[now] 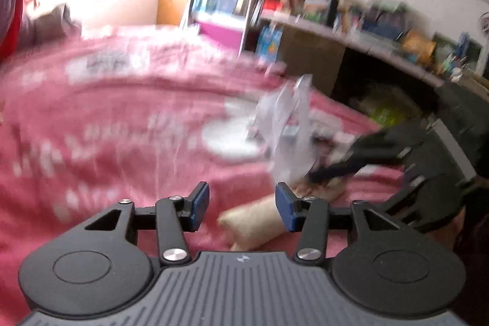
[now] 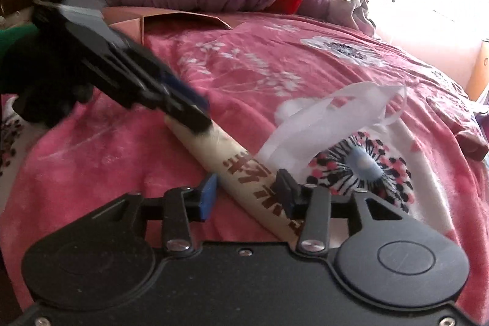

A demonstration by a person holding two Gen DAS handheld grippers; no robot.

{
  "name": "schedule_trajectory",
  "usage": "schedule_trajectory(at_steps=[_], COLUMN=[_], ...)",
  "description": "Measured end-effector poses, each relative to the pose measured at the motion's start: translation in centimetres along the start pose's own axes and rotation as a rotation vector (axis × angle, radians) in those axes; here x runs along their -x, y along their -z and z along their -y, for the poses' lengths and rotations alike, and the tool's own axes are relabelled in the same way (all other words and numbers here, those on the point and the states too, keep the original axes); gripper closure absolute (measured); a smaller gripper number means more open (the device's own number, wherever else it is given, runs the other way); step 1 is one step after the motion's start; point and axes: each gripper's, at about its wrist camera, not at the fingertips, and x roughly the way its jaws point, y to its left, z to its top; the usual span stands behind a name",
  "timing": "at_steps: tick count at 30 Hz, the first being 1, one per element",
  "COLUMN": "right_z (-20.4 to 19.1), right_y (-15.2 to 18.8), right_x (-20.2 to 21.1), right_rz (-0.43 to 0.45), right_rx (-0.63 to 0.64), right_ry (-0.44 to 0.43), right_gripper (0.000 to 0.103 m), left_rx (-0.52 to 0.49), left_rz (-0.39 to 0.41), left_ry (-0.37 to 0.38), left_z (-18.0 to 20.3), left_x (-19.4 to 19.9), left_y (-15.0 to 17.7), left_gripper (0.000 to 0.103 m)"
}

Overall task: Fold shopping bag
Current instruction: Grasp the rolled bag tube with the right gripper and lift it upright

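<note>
shopping bag [image 2: 244, 170] is folded into a long narrow cream strip with brown printed characters, lying flat and diagonal on the pink floral blanket [image 2: 259, 63]. its thin white translucent handles [image 2: 336, 112] stick up loose and crumpled off the strip's side, above the blanket's big black-and-pink flower print.

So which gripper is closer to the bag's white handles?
The right gripper: the handles rise beside its fingers, while the left gripper sits at the plain far end of the bag.
</note>
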Motion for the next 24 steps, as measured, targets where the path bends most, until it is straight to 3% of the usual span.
schedule_trajectory(at_steps=[3, 5, 10, 14, 24], right_z=[-0.7, -1.1, -2.5, -3.0, -4.2], right_y=[-0.1, -0.1, -0.2, -0.3, -0.3], right_x=[-0.4, -0.4, -0.5, -0.5, -1.1], right_rz=[-0.014, -0.022, -0.047, -0.057, -0.051], right_rx=[0.027, 0.044, 0.116, 0.167, 0.300], right_ry=[0.022, 0.035, 0.086, 0.108, 0.167], right_gripper=[0.054, 0.054, 0.053, 0.053, 0.052], left_rx=[-0.042, -0.039, -0.005, -0.066, -0.023], left_rz=[-0.034, -0.111, -0.162, -0.175, -0.161], left_ry=[0.059, 0.051, 0.019, -0.010, 0.012], left_z=[1.0, 1.1, 0.2, 1.1, 0.5], left_x=[-0.6, -2.1, -3.4, -3.4, -3.1], left_y=[0.2, 0.9, 1.1, 1.3, 1.4], left_gripper=[0.057, 0.057, 0.057, 0.057, 0.056])
